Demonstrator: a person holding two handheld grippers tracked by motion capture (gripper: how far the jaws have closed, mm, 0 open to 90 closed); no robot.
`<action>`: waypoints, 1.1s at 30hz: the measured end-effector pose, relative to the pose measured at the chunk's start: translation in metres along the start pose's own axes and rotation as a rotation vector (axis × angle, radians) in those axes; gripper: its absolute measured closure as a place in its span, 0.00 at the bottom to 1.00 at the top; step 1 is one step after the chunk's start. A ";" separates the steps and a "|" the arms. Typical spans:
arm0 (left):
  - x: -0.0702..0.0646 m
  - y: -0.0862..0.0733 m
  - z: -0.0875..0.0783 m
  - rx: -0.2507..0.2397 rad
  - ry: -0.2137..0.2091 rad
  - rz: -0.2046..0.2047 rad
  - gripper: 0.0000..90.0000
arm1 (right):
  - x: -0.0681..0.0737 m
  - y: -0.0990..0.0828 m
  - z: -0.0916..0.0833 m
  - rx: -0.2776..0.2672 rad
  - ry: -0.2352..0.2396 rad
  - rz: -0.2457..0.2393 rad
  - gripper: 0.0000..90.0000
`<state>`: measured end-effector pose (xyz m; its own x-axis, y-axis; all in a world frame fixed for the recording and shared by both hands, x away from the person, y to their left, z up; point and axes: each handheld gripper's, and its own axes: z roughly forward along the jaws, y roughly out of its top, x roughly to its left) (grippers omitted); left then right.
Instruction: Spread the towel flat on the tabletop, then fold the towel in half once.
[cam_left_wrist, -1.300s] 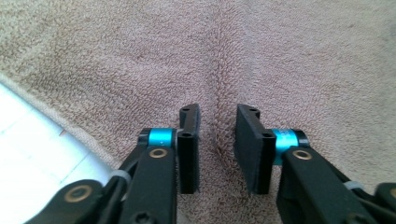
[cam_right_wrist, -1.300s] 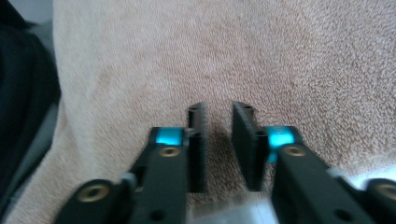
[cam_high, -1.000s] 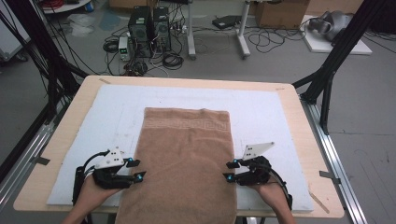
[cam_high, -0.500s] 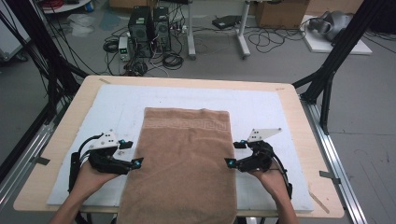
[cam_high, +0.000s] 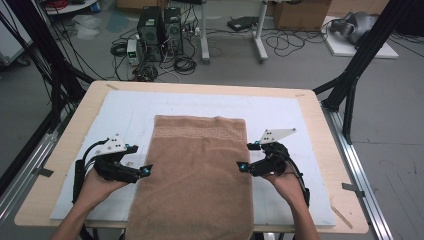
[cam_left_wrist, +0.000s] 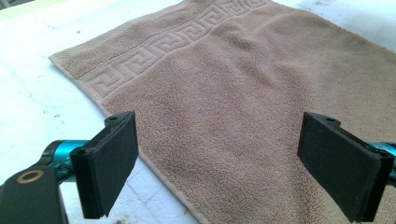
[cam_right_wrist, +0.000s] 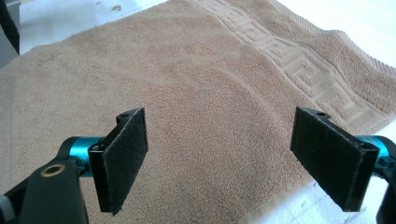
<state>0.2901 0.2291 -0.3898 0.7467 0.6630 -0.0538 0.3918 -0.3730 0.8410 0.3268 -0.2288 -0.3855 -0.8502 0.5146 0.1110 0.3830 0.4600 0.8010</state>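
Flanking a brown towel (cam_high: 196, 170) on the white-padded table (cam_high: 310, 107), left tongs (cam_high: 146, 171) and right tongs (cam_high: 241, 165) gape wide.

Soft, even light fills the scene, with only faint shadows. In the high view the picture is low in detail and slightly blurry. The white mat (cam_high: 150, 112) looks bright, nearly washed out in both gripper views, where the towel (cam_left_wrist: 243, 93) weave is sharp.
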 end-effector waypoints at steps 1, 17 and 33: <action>0.000 0.001 0.000 0.000 -0.001 0.003 0.14 | 0.000 0.001 0.000 0.002 0.002 -0.005 0.20; 0.000 0.003 0.000 0.005 -0.011 0.009 0.15 | 0.004 0.003 -0.002 0.016 0.012 -0.013 0.20; 0.008 0.009 0.007 0.032 0.018 -0.013 0.20 | -0.001 0.007 0.002 0.029 0.012 -0.007 0.21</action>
<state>0.3030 0.2263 -0.3869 0.7315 0.6796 -0.0547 0.4187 -0.3845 0.8227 0.3309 -0.2246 -0.3814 -0.8569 0.5030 0.1125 0.3874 0.4847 0.7842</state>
